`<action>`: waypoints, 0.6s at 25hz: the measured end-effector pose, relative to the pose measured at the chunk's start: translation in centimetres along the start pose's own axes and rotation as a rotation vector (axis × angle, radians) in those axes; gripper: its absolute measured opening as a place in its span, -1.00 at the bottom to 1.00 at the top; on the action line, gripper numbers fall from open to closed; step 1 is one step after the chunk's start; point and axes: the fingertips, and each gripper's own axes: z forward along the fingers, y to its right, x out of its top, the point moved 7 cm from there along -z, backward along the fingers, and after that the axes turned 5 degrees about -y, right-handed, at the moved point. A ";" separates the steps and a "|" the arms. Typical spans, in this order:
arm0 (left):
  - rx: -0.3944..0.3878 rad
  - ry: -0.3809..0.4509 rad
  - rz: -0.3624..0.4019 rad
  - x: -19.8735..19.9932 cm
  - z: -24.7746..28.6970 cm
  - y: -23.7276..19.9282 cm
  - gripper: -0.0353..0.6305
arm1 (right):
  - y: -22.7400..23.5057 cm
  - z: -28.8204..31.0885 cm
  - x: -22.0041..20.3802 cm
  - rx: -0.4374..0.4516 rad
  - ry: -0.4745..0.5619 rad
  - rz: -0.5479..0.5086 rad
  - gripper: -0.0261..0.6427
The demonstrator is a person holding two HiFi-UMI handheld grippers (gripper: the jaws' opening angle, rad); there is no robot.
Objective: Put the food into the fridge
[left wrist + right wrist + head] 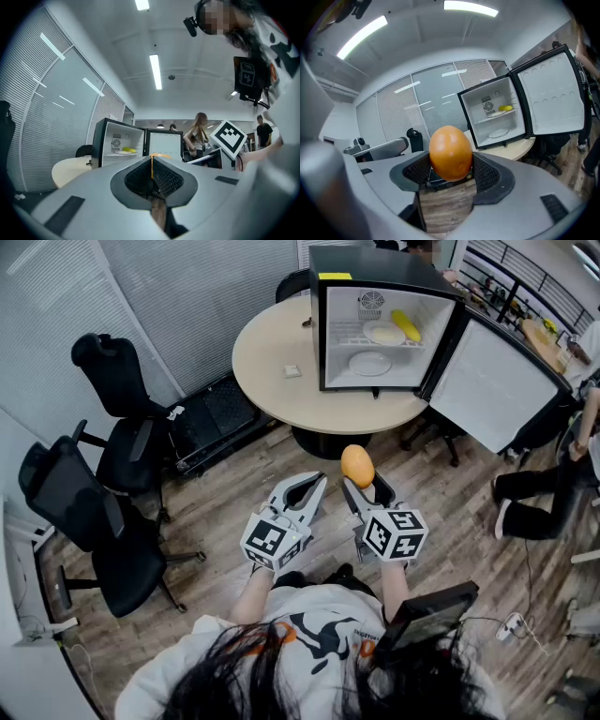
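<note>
Right gripper [364, 486] is grasping an orange fruit [357, 466], its jaws pressing on both sides of the fruit. The right gripper view is confirming the pads [486, 173] bearing on it. Left gripper [317, 482] is sitting just beside it at 9 o'clock, jaws clenched together on nothing. Fridge [375, 263] is standing on the round table [272, 362] at 12 o'clock from the grippers, well apart from them, with its door [492, 381] hanging open toward 3 o'clock. A yellow item [406, 325] is lying beside a plate [383, 333] on the upper shelf. A second plate [369, 363] is sitting bare below. Office chairs [122, 437] are standing at 9 o'clock.
</note>
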 end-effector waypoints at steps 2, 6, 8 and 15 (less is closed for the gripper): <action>0.002 0.001 0.004 0.0 0.1 -0.1 -0.85 | 0.1 0.1 -0.1 0.000 0.004 0.004 -0.05; -0.001 -0.005 0.015 0.0 0.3 0.0 -0.85 | 0.2 0.0 0.0 -0.013 0.014 -0.007 -0.05; -0.003 -0.014 0.020 0.0 0.6 0.2 -0.85 | 0.3 0.0 0.2 -0.017 0.010 -0.017 -0.05; -0.002 -0.018 0.023 0.0 2.2 0.9 -0.85 | 2.0 -0.3 0.7 0.004 0.008 -0.005 -0.05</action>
